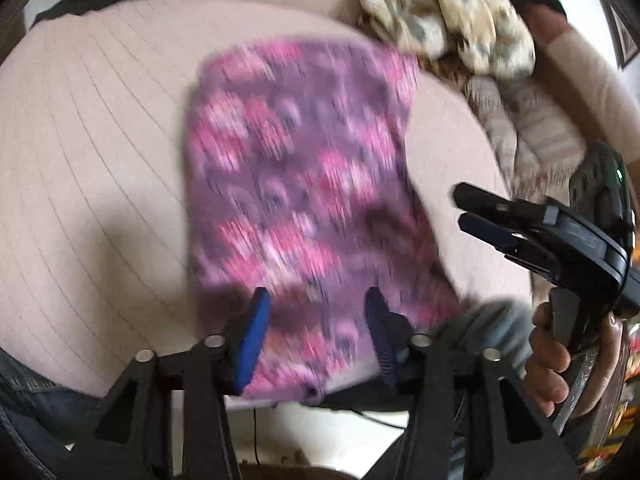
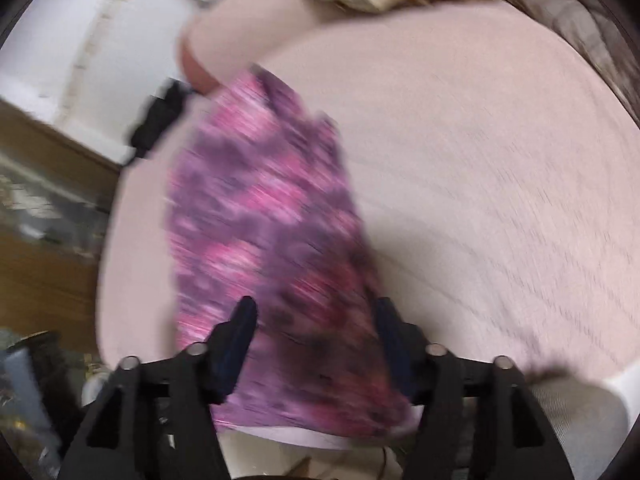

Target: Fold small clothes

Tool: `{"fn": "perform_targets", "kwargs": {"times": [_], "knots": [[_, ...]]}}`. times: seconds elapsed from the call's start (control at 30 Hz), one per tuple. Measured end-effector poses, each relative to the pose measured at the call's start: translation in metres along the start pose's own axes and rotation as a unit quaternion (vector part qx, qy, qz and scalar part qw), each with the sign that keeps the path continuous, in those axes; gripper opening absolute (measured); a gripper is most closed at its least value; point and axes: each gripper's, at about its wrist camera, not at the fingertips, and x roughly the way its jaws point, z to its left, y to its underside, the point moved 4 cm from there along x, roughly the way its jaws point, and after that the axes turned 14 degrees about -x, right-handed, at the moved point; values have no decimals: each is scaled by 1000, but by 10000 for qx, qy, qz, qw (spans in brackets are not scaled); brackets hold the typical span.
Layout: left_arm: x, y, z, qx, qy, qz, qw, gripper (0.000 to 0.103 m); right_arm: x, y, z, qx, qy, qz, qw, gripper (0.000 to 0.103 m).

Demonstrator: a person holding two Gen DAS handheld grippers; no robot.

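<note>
Two tongs hang over a pink-and-purple patterned garment [image 1: 304,184] that lies flat in a long folded strip on a pale pink striped surface [image 1: 92,152]. The left tongs [image 1: 316,344] stand apart with the garment's near end below and between the blue pads [image 1: 254,340] — nothing is gripped. In the right wrist view the right tongs [image 2: 316,348] are likewise spread, the cloth's near end under the gap, the pads clear of it. Seen from the left wrist view, the right tongs sit off to the right of the garment, held by a hand [image 1: 560,360]. Beyond them — a heap of beige patterned clothes [image 1: 448,20].
</note>
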Motion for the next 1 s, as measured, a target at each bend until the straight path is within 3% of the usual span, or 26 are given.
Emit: {"fn": "perform_targets", "kwargs": {"times": [0.1,0.23,0.3,0.33,0.4,0.5,0.57,0.6,0.63,0.73,0.87,0.93,1.0], "knots": [[-14,-39,13,-358,-4,-416,9985,68,2,-57,15,-381,-431,-117,9983,73],[-10,-102,42,-960,-61,-699,9929,68,28,-126,15,-440,-662,-55,9968,73],[2,-125,51,-1149,35,-733,9907,68,51,-144,9,-433,-607,6,9972,71],[12,-136,55,-1204,106,-688,9903,68,67,-148,5,-420,-484,51,9979,66],[32,-149,60,-1309,73,-558,9898,68,90,-144,-5,-290,-452,85,9985,41],[60,-160,63,-1358,205,-217,9903,68,110,-130,-32,-68,-234,337,9991,13],[72,-168,68,-1601,461,-54,9860,62,114,-138,-48,18,-103,295,9995,9],[75,-170,70,-1751,686,15,9822,48,116,-140,-53,101,-103,297,9995,9],[81,-173,72,-1909,988,181,9765,41,123,-141,-59,185,-77,361,9991,9],[74,-175,68,-1847,1029,158,9773,26,138,-137,-65,211,147,526,9983,8],[51,-174,61,-1691,1267,-134,9773,24,124,-152,-50,-205,437,169,9987,7],[76,-174,68,-1638,718,-113,9838,25,150,-142,-62,-13,409,609,9973,7],[87,-172,76,-1839,687,-130,9805,31,160,-135,-69,113,359,685,9969,7]]}}
